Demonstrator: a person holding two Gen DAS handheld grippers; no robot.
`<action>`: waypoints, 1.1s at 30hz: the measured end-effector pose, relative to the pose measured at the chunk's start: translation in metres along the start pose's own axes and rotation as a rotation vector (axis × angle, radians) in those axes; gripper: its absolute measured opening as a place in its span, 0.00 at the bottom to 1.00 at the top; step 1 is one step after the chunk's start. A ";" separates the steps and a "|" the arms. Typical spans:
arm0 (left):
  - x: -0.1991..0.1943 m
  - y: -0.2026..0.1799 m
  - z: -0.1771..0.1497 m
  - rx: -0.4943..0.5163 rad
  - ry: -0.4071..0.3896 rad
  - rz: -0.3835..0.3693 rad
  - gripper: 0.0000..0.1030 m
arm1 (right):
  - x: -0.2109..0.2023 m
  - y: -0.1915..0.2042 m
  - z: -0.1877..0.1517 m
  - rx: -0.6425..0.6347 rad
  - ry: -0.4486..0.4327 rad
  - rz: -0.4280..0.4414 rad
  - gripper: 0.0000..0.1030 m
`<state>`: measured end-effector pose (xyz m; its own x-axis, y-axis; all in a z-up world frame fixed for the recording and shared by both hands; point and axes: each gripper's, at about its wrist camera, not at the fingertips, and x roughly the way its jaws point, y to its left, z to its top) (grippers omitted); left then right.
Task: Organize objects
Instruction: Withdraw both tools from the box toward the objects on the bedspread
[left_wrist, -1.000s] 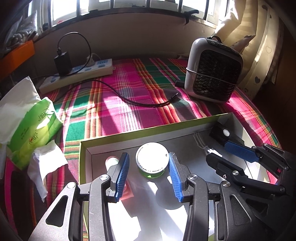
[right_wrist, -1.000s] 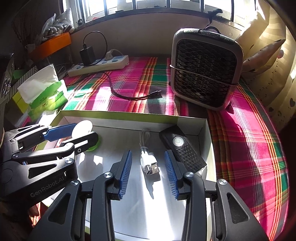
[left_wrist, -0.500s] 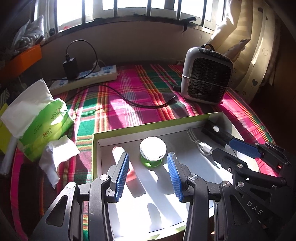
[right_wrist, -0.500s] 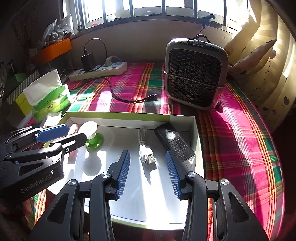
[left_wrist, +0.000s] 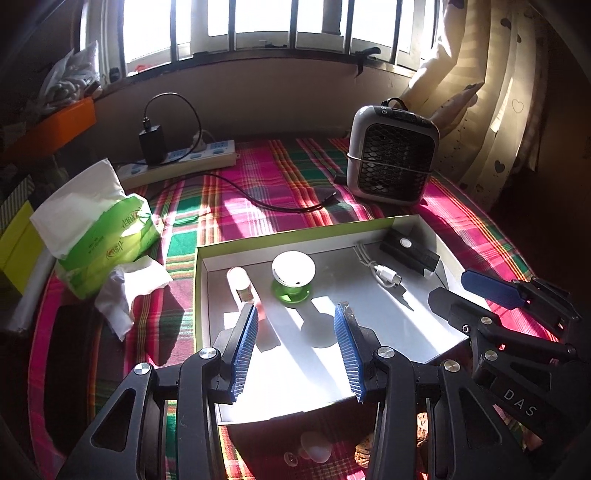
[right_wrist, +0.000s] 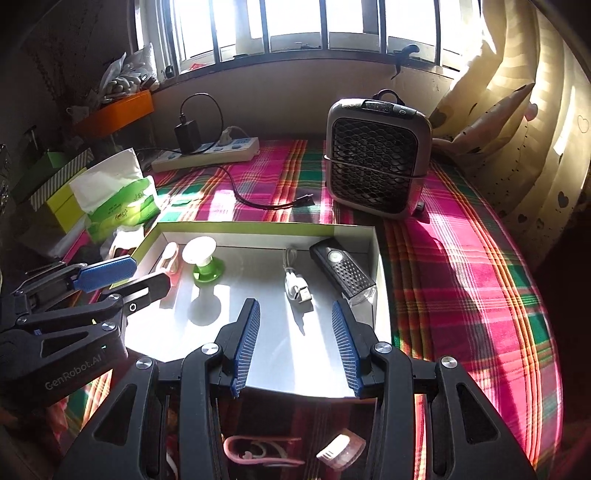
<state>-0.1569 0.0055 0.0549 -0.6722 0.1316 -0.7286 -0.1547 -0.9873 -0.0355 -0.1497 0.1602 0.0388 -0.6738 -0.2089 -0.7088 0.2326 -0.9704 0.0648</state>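
A white box lid with green rim lies on the plaid cloth. In it are a pink tube, a white-and-green round gadget, a white USB adapter with cable and a black flashlight. My left gripper is open and empty above the tray's near part. My right gripper is open and empty above the tray's near edge, behind the USB adapter. Each gripper shows in the other's view, the right one and the left one.
A grey mesh-fronted fan heater stands behind the tray. A power strip with charger and a black cable lie at the back. A green tissue pack and crumpled tissue sit left.
Both grippers have pulled back and up from the tray, still open and empty. The tray's objects have not moved.
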 end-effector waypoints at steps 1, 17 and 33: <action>-0.003 -0.001 -0.002 0.002 -0.008 0.008 0.40 | -0.002 0.000 -0.002 -0.001 -0.004 -0.001 0.41; -0.033 -0.015 -0.034 0.023 -0.043 -0.006 0.40 | -0.040 -0.001 -0.027 -0.019 -0.063 -0.009 0.47; -0.042 -0.008 -0.065 -0.033 -0.013 -0.081 0.40 | -0.058 -0.012 -0.052 -0.016 -0.075 -0.025 0.47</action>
<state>-0.0803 0.0019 0.0413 -0.6681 0.2116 -0.7134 -0.1852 -0.9758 -0.1160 -0.0772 0.1899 0.0423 -0.7299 -0.1935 -0.6556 0.2255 -0.9736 0.0362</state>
